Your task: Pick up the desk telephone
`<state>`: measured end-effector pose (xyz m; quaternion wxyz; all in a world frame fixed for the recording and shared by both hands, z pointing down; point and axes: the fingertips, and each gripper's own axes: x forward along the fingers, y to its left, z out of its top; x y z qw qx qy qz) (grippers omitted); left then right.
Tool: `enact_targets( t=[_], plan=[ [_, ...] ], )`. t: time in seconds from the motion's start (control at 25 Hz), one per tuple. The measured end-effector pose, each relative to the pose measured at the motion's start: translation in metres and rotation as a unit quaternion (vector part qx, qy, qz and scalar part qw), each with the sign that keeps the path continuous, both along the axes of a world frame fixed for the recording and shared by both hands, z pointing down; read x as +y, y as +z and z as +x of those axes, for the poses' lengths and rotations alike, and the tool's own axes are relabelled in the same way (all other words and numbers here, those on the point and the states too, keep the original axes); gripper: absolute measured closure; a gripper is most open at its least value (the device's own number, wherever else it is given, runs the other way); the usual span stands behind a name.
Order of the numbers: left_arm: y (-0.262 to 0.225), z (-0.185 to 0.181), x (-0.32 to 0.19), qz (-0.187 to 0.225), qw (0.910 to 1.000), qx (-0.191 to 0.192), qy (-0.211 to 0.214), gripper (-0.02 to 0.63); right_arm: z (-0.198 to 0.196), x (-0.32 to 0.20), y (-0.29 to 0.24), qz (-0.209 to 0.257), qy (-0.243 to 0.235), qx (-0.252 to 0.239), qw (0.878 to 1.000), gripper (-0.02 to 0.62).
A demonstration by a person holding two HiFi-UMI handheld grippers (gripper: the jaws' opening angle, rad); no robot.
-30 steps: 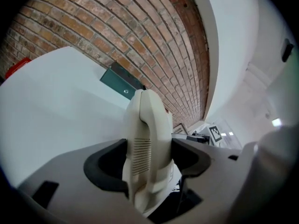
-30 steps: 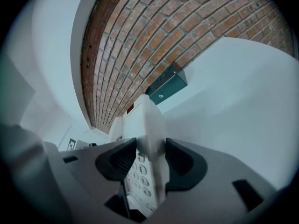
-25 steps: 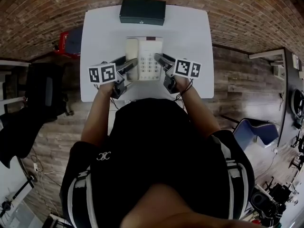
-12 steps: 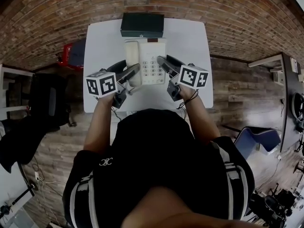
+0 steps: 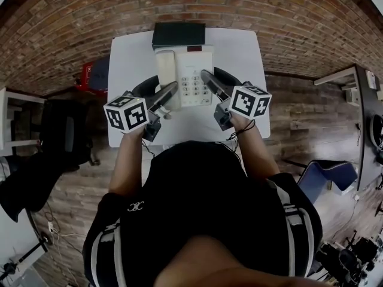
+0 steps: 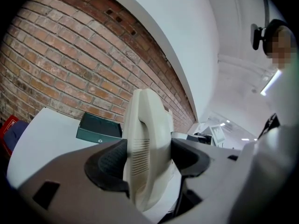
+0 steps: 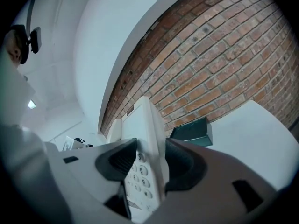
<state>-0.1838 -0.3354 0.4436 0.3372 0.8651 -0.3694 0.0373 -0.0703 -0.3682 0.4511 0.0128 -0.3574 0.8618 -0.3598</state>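
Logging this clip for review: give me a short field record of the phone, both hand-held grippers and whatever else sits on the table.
Object: cream desk telephone, receiver resting on it
Left grip: left hand-held gripper shut on the handset side
Right grip: right hand-held gripper shut on the keypad side
Surface: white table
Also on table: dark green box, at the far edge by the brick wall

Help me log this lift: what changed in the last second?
The left gripper and right gripper raised the telephone above the table, toward the camera. Both grips on its sides held, and the dark box stayed at the table's far edge.
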Motion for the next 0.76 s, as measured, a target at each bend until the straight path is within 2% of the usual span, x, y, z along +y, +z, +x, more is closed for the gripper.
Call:
enact_targets(
  t=[0.28,0.76],
  plan=[
    [-0.0002,-0.0001,-0.0008,0.007,0.9999,-0.007,0.000,0.311,0.0000,0.0005,0.0013,-0.003,0.004,0.000,1.000,0.416],
    [0.0052,0.0004,-0.0018,-0.004,1.0000,-0.006,-0.001,0.313,0.0011,-0.0010,0.0061,-0.010,0.002,0.006,1.000,0.419]
  ],
)
